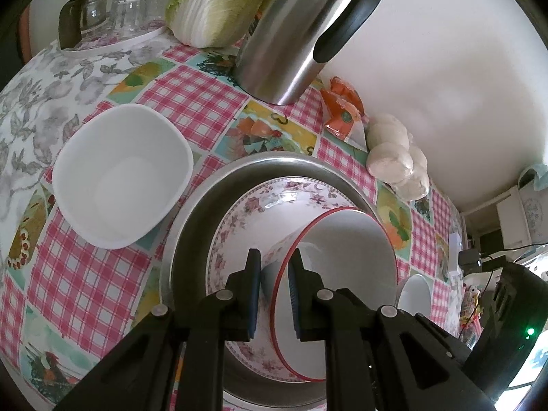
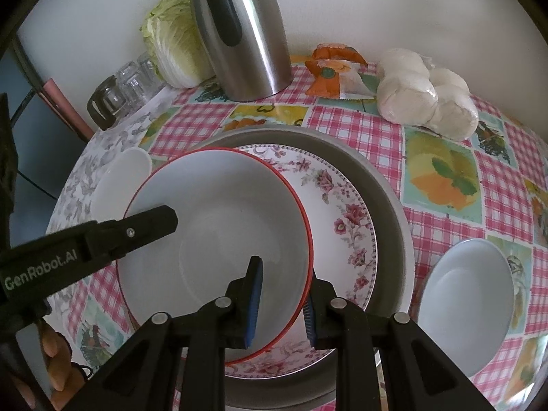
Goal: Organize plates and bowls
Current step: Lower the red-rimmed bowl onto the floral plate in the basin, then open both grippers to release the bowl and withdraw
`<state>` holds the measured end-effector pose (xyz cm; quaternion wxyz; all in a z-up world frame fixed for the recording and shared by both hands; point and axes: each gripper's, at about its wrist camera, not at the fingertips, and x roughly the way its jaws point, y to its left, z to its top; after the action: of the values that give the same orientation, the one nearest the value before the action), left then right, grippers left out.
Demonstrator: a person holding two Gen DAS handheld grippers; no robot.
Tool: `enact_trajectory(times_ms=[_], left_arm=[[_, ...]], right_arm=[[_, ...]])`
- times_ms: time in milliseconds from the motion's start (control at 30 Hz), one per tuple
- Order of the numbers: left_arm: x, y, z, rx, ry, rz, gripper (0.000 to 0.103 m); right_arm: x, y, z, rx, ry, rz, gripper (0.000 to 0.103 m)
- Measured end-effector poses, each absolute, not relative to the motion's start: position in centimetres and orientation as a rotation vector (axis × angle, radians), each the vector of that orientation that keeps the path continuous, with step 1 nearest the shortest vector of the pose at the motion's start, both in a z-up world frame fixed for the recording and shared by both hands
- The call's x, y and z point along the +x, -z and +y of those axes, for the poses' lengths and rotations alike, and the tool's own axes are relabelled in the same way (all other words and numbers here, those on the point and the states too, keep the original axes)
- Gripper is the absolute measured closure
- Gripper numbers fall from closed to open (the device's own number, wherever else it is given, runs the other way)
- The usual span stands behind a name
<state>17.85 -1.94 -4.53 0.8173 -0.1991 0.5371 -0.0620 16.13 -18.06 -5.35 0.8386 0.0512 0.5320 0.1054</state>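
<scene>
A white bowl with a red rim (image 1: 346, 239) (image 2: 219, 219) rests tilted inside a pink floral plate (image 1: 246, 212) (image 2: 342, 219), which lies in a round metal pan (image 1: 191, 226) (image 2: 387, 205). My left gripper (image 1: 275, 260) is shut on this bowl's wall, one pad inside and one outside. In the right wrist view the left gripper (image 2: 171, 219) reaches over the bowl's left rim. My right gripper (image 2: 284, 274) is shut on the bowl's near-right rim. A white square bowl (image 1: 120, 174) (image 2: 116, 178) sits left of the pan, and a small white bowl (image 2: 469, 304) (image 1: 414, 296) sits to its right.
On the checked tablecloth behind the pan stand a steel jug (image 1: 301, 34) (image 2: 246, 34), a cabbage (image 1: 219, 3) and a tray of glasses (image 1: 113, 10). An orange packet (image 2: 335, 72) and a bag of white buns (image 2: 424, 92) lie by the wall. A hand (image 2: 54, 359) shows at lower left.
</scene>
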Motion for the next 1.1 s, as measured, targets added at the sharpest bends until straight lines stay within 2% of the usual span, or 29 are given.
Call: enact_trajectory(times_ms=[733,1100], left_arm=[[18.0,4.7,-2.6,-0.415,0.155,1.162,0.086],[17.3,3.5,-2.7,-0.354,0.148,1.140,0.079]], right_arm=[[16.2,5.9,-18.8,0.124,-0.205,1.126,0.080],[15.8,3.8,-19.0,0.062,-0.182,1.077,0.080]])
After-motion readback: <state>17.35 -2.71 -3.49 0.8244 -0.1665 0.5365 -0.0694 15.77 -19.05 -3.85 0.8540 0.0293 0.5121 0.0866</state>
